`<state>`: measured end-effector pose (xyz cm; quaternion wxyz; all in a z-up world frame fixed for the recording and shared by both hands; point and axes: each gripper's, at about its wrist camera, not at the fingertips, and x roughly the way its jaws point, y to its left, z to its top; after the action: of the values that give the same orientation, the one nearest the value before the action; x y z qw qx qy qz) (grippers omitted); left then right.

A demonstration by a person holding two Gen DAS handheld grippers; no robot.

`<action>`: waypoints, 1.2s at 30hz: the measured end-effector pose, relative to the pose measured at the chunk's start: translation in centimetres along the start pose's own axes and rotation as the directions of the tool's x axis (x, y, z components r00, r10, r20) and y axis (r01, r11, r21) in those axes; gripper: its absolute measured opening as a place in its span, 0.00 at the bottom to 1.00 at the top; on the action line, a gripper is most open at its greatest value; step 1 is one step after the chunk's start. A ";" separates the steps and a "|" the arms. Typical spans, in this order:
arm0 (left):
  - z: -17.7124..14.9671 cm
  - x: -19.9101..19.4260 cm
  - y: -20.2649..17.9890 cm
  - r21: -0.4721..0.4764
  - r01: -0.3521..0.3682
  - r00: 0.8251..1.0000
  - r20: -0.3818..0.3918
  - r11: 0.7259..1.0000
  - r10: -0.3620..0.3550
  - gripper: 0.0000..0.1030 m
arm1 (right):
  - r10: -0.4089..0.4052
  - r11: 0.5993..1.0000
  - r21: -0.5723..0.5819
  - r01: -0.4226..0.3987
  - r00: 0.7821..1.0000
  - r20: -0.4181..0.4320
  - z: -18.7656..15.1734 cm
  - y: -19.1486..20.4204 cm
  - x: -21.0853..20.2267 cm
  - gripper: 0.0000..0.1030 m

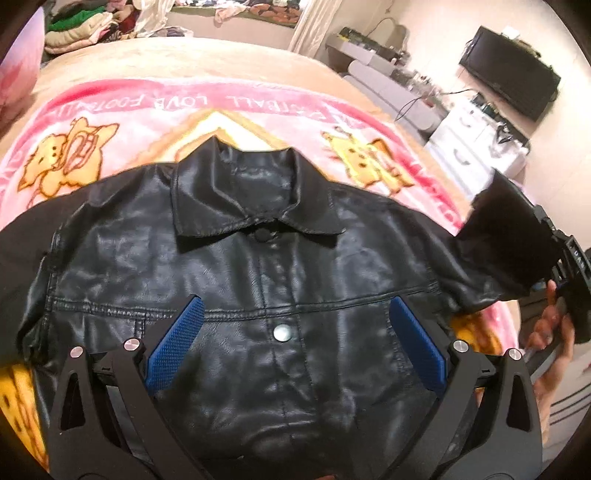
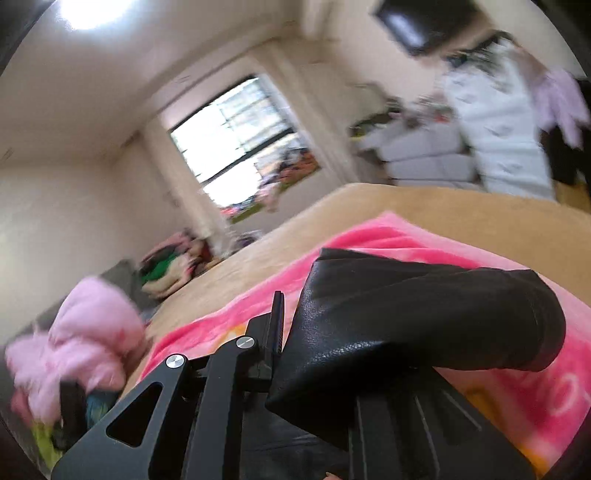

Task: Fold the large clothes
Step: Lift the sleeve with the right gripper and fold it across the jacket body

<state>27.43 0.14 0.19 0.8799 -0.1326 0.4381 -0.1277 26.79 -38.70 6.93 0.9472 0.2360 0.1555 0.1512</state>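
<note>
A black leather jacket (image 1: pixel 236 266) lies front up on a pink cartoon blanket (image 1: pixel 155 122), collar toward the far side. My left gripper (image 1: pixel 291 328) hovers open over the jacket's chest, its blue pads (image 1: pixel 177 343) either side of a silver button (image 1: pixel 282 332). My right gripper (image 2: pixel 295 354) is shut on the jacket's right sleeve (image 2: pixel 417 317) near the cuff and holds it lifted off the bed. The same sleeve (image 1: pixel 506 236) shows raised at the right edge of the left wrist view, with the right gripper's body (image 1: pixel 576 280) and the hand behind it.
The blanket covers a tan bed (image 1: pixel 207 62). Piles of clothes (image 1: pixel 81 26) lie beyond the far edge. A pink garment (image 2: pixel 81 339) sits at the left. A grey sofa (image 1: pixel 391 88), white drawers (image 1: pixel 476 144) and a wall television (image 1: pixel 513 74) stand to the right.
</note>
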 end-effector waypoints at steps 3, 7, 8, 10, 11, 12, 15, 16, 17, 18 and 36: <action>0.3 -1.1 0.0 -0.005 0.031 0.999 0.027 0.999 -0.031 0.91 | 0.059 0.991 -0.113 -0.065 0.996 -0.060 -1.0 4.0 1.1 0.10; 0.8 -2.3 0.7 -0.060 0.115 0.992 0.050 0.992 -0.112 0.91 | 0.130 0.965 -0.205 -0.165 0.976 -0.172 -3.6 8.5 2.9 0.10; 0.9 -2.4 0.9 -0.071 0.127 0.991 0.055 0.989 -0.124 0.91 | 0.148 0.956 -0.219 -0.193 0.967 -0.206 -4.5 9.6 3.5 0.10; 1.2 -2.6 1.4 -0.086 0.133 0.990 0.062 0.987 -0.128 0.91 | 0.161 0.941 -0.249 -0.229 0.950 -0.267 -6.1 11.4 4.5 0.11; 1.3 -2.7 1.7 -0.092 0.130 0.990 0.064 0.987 -0.125 0.91 | 0.159 0.933 -0.264 -0.245 0.938 -0.308 -7.2 12.4 5.1 0.13; 1.4 -2.6 2.1 -0.103 0.128 0.990 0.065 0.986 -0.121 0.91 | 0.160 0.929 -0.268 -0.256 0.929 -0.333 -7.9 12.9 5.4 0.15; 1.4 -2.3 3.0 -0.134 0.129 0.991 0.059 0.982 -0.122 0.91 | 0.151 0.925 -0.261 -0.278 0.896 -0.419 -10.5 14.1 6.6 0.21; 1.4 -2.0 3.2 -0.144 0.134 0.990 0.053 0.980 -0.127 0.91 | 0.148 0.930 -0.242 -0.277 0.883 -0.445 -11.3 14.2 7.0 0.24; 1.3 -1.8 3.4 -0.152 0.139 0.990 0.047 0.979 -0.133 0.91 | 0.145 0.934 -0.227 -0.275 0.875 -0.462 -11.8 14.3 7.4 0.28; 1.2 -1.5 3.6 -0.161 0.144 0.989 0.041 0.976 -0.139 0.91 | 0.141 0.940 -0.210 -0.270 0.864 -0.483 -12.5 14.1 7.5 0.32; 0.8 -2.9 6.0 -0.270 0.268 0.963 0.056 0.925 -0.263 0.91 | 0.196 0.958 -0.108 -0.265 0.882 -0.429 -13.3 16.6 1.7 0.73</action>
<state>27.01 6.78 0.73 0.8315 -0.3126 0.4214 -0.1825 19.89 -18.79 3.61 0.8839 0.1370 0.3106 0.3217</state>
